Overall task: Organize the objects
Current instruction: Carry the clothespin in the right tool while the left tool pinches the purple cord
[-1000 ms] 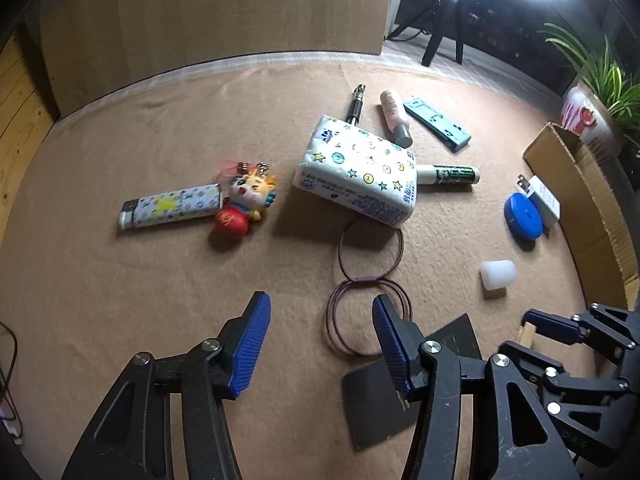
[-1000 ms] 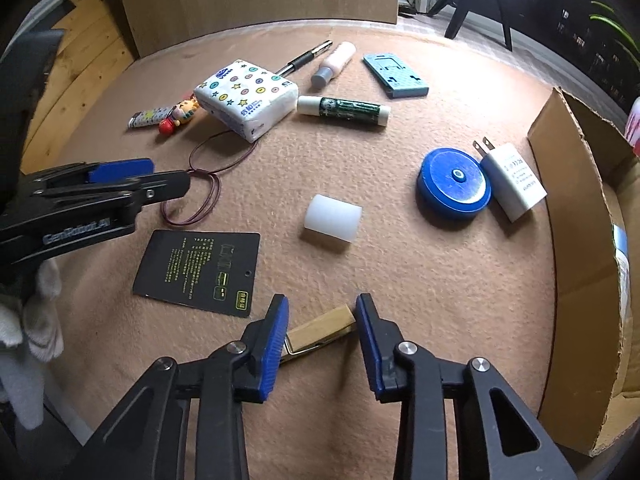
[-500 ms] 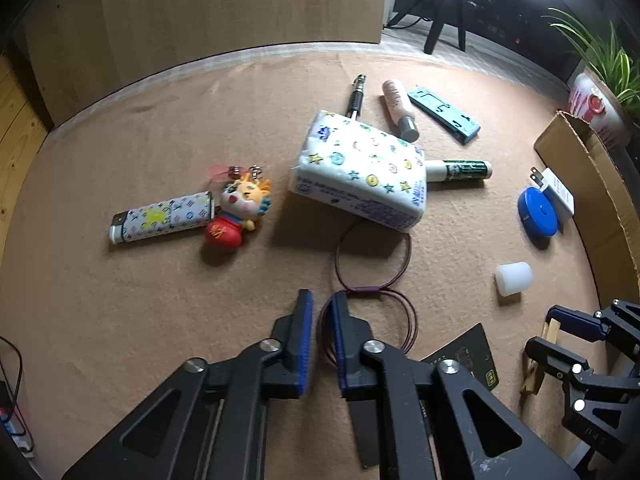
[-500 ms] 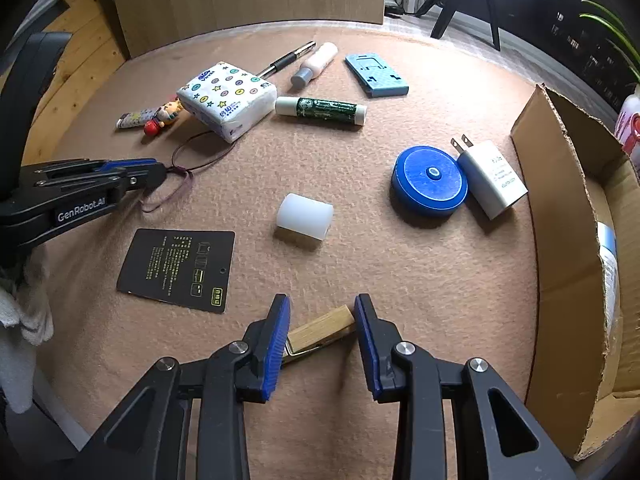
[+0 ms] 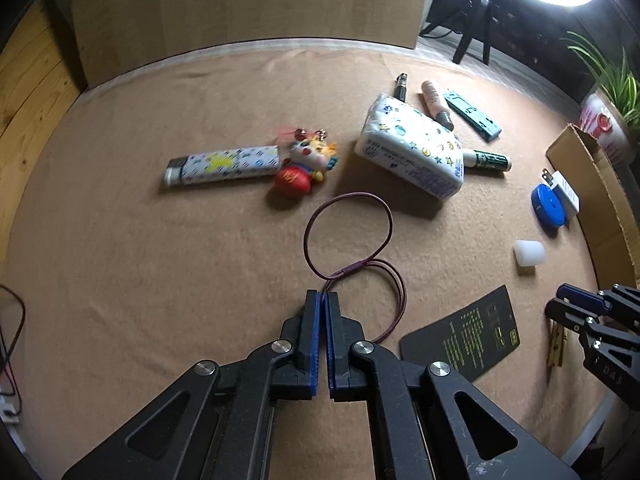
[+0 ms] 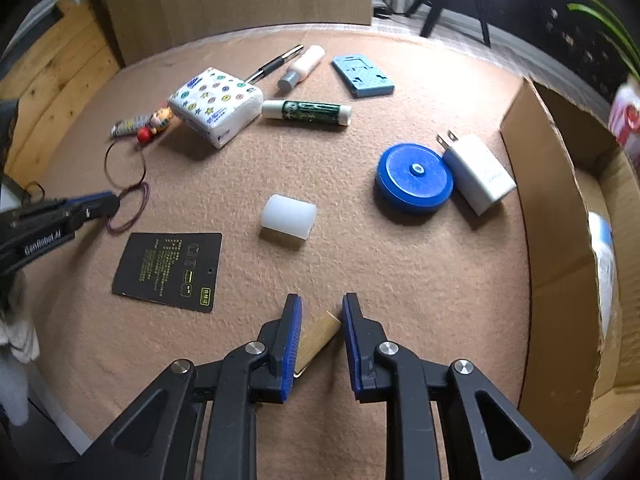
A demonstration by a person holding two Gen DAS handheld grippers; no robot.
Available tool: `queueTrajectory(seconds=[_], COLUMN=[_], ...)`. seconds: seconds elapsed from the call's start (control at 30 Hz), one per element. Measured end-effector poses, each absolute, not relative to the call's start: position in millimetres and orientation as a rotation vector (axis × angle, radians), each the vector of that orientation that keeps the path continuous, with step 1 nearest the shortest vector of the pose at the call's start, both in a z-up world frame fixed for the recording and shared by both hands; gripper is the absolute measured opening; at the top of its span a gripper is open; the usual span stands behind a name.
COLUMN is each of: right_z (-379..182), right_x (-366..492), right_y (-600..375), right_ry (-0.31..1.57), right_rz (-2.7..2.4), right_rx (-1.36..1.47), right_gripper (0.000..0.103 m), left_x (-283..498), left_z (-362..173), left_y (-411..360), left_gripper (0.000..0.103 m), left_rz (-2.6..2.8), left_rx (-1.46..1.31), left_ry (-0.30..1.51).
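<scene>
While the left gripper has just clenched fully, its blue pads meet on the near loop of the purple hair tie, low in the middle of the left wrist view, with the far loop lying free on the tan felt mat. The right gripper has just been closing on the wooden clothespin at the bottom centre of its view. The left pad touches the wood, but a gap shows at the right pad, so I judge the clip bracketed and not yet pinched.

The tie is thin and springy; a hasty lift could let it slide out from between the pads, or its free loop could drag toward the cartoon keychain just above it. The clothespin lies skewed across the jaws, so closing further may twist it or flick it away.

Room is fair. The black card lies between the two grippers, the white cap just beyond it. The open cardboard box stands along the right edge, its near wall upright, so anything carried there must clear that wall. The blue round case and white charger plug touch each other just beside the box.
</scene>
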State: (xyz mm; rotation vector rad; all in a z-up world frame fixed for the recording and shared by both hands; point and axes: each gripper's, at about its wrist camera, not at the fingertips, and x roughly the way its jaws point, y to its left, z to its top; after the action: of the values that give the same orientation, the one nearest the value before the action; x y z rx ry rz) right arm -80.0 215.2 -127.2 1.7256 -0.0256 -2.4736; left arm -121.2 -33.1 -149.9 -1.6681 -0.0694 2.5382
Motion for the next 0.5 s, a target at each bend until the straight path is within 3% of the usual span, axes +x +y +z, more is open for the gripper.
queueTrajectory(seconds=[0.03, 0.2, 0.5], right_z=[-126.6, -118.1, -116.1], right_x=[-79.1, -70.9, -63.6], right_y=[218.6, 232.1, 225.9], right_ry=[-0.069, -0.189, -0.223], right_rz=[-2.464, -2.47, -2.397], right_rx=[1.723, 1.705, 1.785], right_gripper=[0.029, 0.04, 0.042], left_x=[-119.7, -105.3, -82.0], left_z=[-149.5, -142.0, -131.9], left_y=[-34.3, -42.8, -47.8], left_gripper=[0.002, 0.002, 0.002], left_rz=[2.54, 2.552, 2.547], left_rx=[-1.669, -1.65, -1.627], left_ry=[-0.078, -0.143, -0.222])
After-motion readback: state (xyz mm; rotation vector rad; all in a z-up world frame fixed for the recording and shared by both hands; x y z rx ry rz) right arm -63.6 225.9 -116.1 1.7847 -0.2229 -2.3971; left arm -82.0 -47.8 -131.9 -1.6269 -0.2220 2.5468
